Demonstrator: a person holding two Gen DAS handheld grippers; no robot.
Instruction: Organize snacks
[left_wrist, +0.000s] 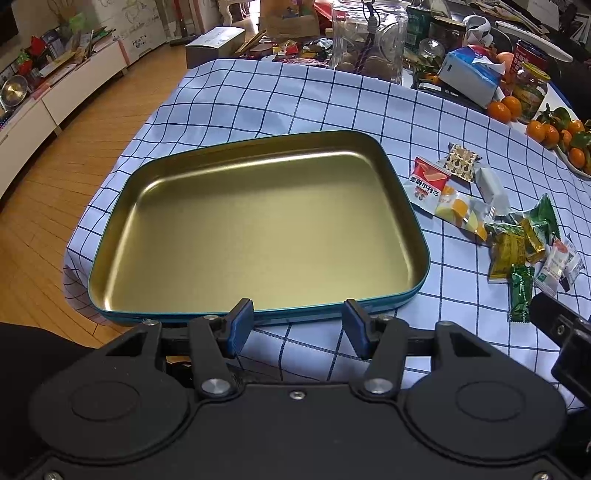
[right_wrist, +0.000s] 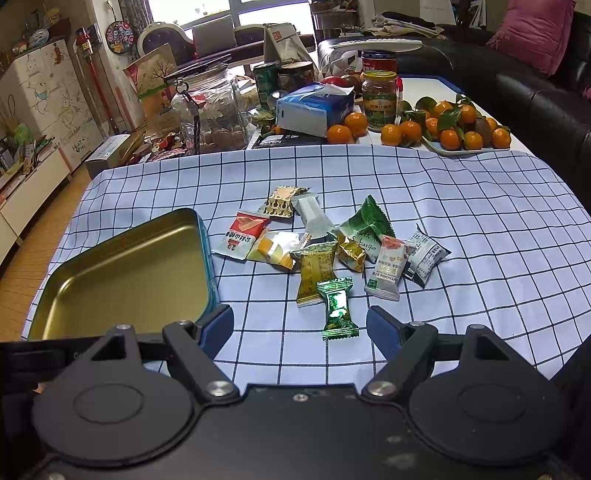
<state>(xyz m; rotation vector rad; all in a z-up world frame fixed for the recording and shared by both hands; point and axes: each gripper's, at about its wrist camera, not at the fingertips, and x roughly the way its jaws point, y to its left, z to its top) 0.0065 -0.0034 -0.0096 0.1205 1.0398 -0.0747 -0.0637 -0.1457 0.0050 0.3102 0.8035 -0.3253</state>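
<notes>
Right, nothing sorted yet. The tin tray (left_wrist: 258, 229) sits on the checked cloth (left_wrist: 280, 99) at the table's left edge, gold inside, teal wall, and it holds nothing. Its open face is up and its near rim lies just ahead of the left tongs (left_wrist: 298, 325), so I'd guess it's the drop target.

Left tongs: released, blue pads apart, nothing between them, hovering low over the cloth just short of the tray. Probably parked there to steady or receive rather than pick.

Right tongs (right_wrist: 300, 328): also released, jaws wide, empty. They point straight at the snack pile (right_wrist: 332, 247), which lies loose on the cloth just right of the tray, wrappers overlapping in places. The nearest piece is the shiny green candy (right_wrist: 338, 308), lying between the jaw line and slightly ahead of the pads, apart from them. Behind it sits the olive-gold packet (right_wrist: 316, 269), touching it; the red-and-white packet (right_wrist: 243, 236) is the one closest to the tray wall.

My read: the green candy is the obvious first grab, since it sticks out on the near side of the pile.

At the back, the glass jar (right_wrist: 214, 110), tissue pack (right_wrist: 314, 107) and plate of oranges (right_wrist: 461, 127) are well clear.
</notes>
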